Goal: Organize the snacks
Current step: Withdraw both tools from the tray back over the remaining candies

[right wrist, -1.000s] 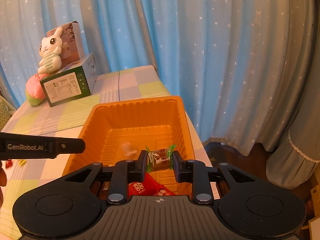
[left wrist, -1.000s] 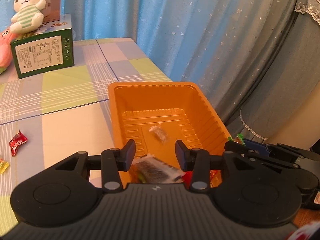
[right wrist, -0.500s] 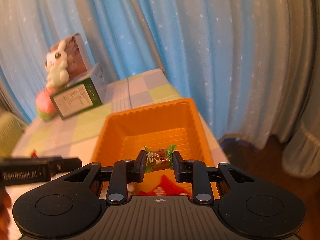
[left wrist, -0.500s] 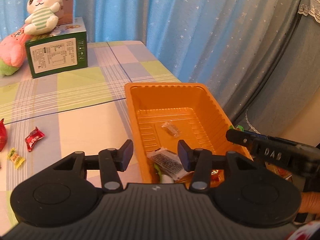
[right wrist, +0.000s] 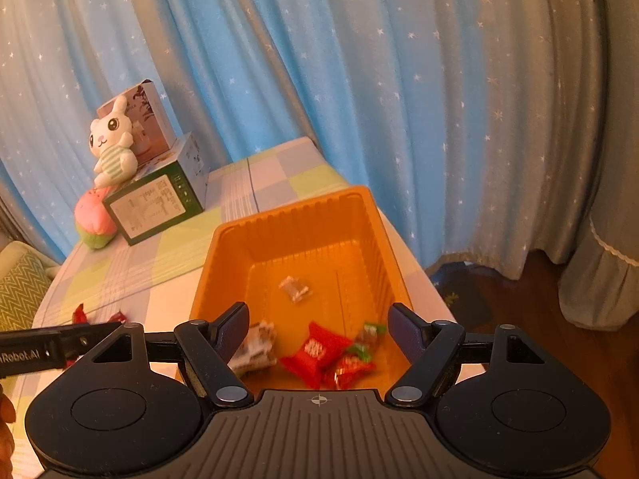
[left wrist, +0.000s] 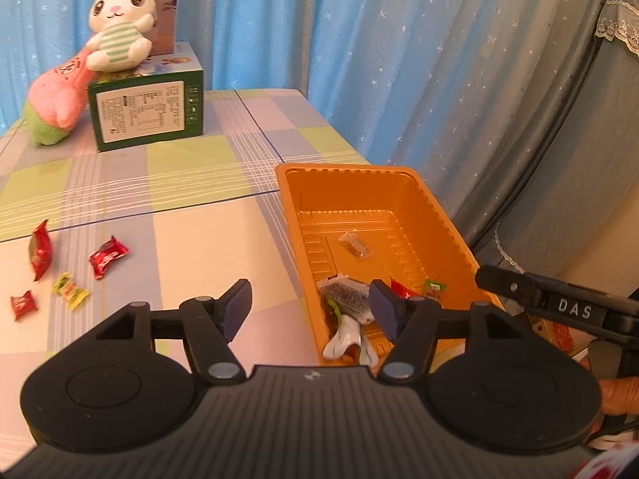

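Note:
An orange tray (left wrist: 361,175) (right wrist: 295,215) stands at the table's right edge and holds several wrapped snacks: a clear one (right wrist: 294,288), a white-grey packet (left wrist: 345,294) (right wrist: 255,345), red packets (right wrist: 315,353) and a green-ended brown candy (right wrist: 369,333). My right gripper (right wrist: 318,329) hovers over the tray's near end, its jaws opening with nothing between the pads. My left gripper (left wrist: 309,307) hangs above the tray's left wall, jaws also opening and empty. Loose red candies (left wrist: 107,256) (left wrist: 40,249) and a yellow one (left wrist: 70,289) lie on the tablecloth to the left.
A green box (left wrist: 145,113) with a plush rabbit (left wrist: 120,20) and a pink plush (left wrist: 60,99) sit at the table's far side. Blue star curtains (right wrist: 359,80) hang behind. A hand (left wrist: 617,395) shows at the right edge. The table edge runs just right of the tray.
The right gripper let go of the green-ended brown candy, which now lies in the tray. The left gripper widened and drifted left, away from the white-grey packet, bringing the loose candies into view.

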{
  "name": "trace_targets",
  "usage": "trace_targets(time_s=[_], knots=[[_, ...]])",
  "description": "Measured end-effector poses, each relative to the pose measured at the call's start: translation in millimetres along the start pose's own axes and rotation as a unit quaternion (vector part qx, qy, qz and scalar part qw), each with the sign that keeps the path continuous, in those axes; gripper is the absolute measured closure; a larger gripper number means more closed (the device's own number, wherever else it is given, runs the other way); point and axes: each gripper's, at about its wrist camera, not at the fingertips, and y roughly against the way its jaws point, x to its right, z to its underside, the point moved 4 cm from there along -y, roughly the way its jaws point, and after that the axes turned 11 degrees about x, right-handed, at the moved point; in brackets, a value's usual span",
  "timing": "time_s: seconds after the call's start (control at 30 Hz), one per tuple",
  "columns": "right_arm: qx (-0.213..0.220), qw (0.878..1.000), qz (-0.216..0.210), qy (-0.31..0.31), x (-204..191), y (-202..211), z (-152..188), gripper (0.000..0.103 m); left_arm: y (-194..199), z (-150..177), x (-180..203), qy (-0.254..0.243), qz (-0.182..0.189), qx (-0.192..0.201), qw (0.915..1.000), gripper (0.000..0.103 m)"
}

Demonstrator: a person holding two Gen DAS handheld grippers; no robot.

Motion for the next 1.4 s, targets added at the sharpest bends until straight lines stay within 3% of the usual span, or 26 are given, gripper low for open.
trace_targets(time_s=[0.57, 1.4], knots=[[0.011, 1.000, -0.019, 0.020, -49.4, 74.2, 9.2, 0.027, 99.1, 10.8, -25.8, 0.030, -0.042, 0.042, 0.9978, 0.030], [0.011, 0.996, -0.070, 0.053, -112.7, 94.4, 29.2, 0.027, 169.0, 39.7, -82.6, 0.059, -0.101, 0.058, 0.9914, 0.024]])
